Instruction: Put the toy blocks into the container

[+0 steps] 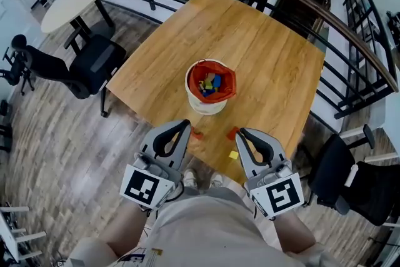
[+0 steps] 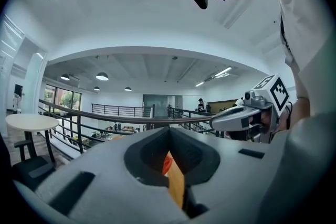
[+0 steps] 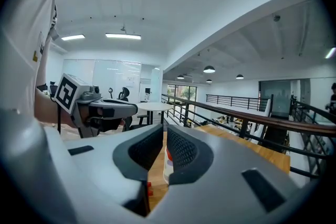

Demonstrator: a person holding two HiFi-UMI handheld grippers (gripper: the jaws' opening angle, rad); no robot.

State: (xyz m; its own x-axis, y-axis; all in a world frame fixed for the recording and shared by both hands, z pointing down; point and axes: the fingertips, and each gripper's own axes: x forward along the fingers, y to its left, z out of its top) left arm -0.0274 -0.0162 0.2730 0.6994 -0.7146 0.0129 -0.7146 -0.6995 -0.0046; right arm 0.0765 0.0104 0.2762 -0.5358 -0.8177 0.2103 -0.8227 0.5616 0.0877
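The container is largely hidden behind the closed jaws of the right gripper in its own view, and the blocks heaped inside it are shown too small to be counted.

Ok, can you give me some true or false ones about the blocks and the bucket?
1. The white bucket already has blocks in it. True.
2. Every block is inside the bucket. False: a yellow block and a red block lie on the table.
3. The right gripper is holding a block. False: it is shut with nothing in it.
4. The bucket stands on a wooden table. True.
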